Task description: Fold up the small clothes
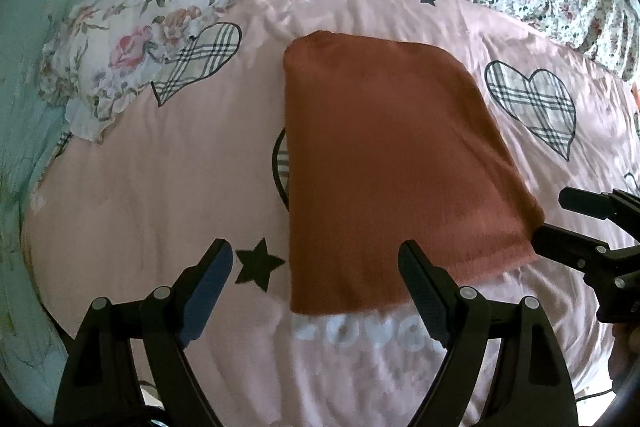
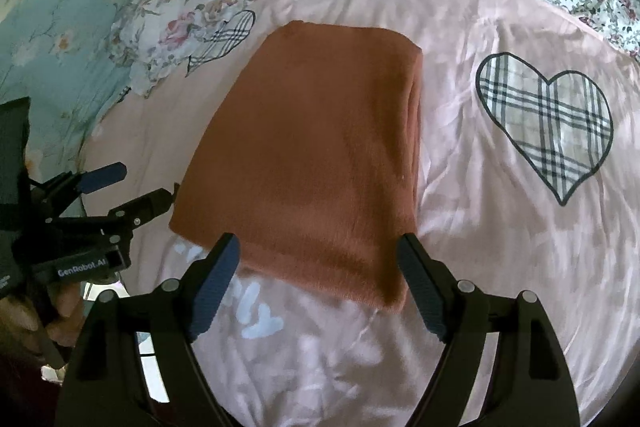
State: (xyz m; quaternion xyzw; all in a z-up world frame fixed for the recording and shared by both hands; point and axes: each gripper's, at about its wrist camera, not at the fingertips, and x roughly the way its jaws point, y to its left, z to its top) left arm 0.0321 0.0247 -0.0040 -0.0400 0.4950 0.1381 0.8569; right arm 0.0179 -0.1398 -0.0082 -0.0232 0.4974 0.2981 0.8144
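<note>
The left gripper point(image 1: 316, 283) is nearest its camera, jaws spread wide with nothing between the pads; its right finger overlaps the near edge of the cloth in the picture, though whether it touches I cannot tell. The right gripper point(image 2: 318, 281) also stands spread and empty, its fingers at the cloth's near edge. On the body of the left gripper, seen from the right wrist, white lettering reads "GenRobot.AI". White letters point(image 1: 360, 337) printed on the sheet point(image 1: 160, 187) just behind the cloth's near edge are blurred; they may read "LOVE". The rust-orange cloth point(image 2: 312, 155) lies folded into a flat rectangle just ahead of both grippers, smooth on top, layered along its right edge. Checked hearts point(image 2: 548, 123) and black stars mark the pink sheet.
</note>
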